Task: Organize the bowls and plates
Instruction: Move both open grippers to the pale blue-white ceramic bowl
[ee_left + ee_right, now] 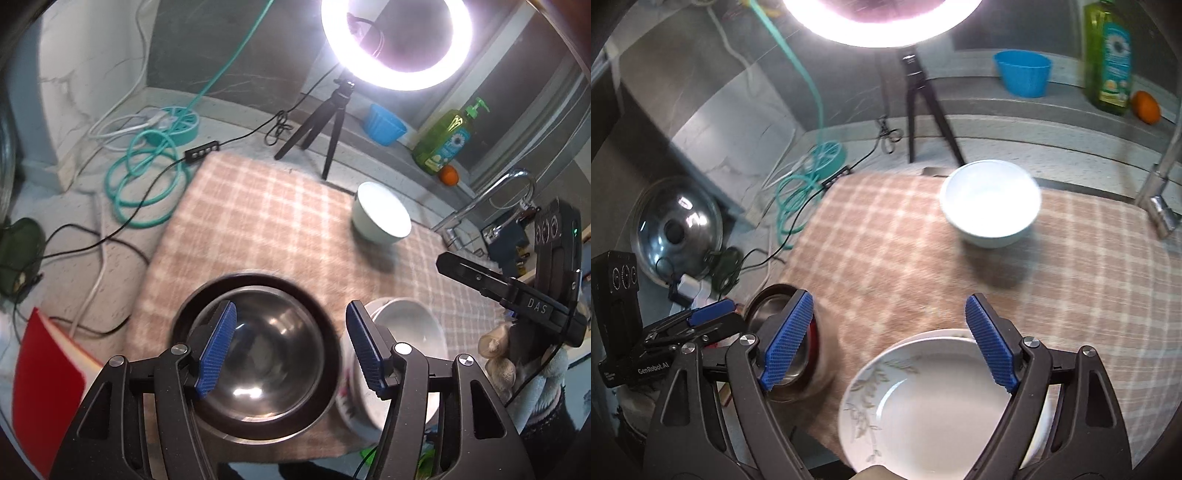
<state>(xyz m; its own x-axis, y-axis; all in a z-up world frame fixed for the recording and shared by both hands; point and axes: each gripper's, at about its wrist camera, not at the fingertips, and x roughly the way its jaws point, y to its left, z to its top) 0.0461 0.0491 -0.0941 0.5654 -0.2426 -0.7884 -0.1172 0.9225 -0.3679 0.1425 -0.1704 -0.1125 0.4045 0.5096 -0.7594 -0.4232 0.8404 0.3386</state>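
Note:
In the left wrist view my left gripper point(291, 347) is open and empty above a steel bowl point(255, 354) that sits in a dark plate point(328, 321). White plates point(406, 332) are stacked to its right. A pale bowl point(380, 214) stands apart on the far side of the checked cloth point(258, 221). In the right wrist view my right gripper point(886, 339) is open and empty above the stacked white plates point(923, 406). The pale bowl point(990, 203) is ahead of it. The steel bowl point(783, 332) is at the left, partly hidden by my left finger.
A ring light on a tripod point(325, 122) stands behind the cloth. Teal hose point(147, 177) and cables lie at the left. A blue cup point(1023, 72), soap bottle point(1108, 55) and orange point(1145, 107) are on the back ledge. A faucet point(491, 199) is at the right, a pot lid point(676, 229) at the left.

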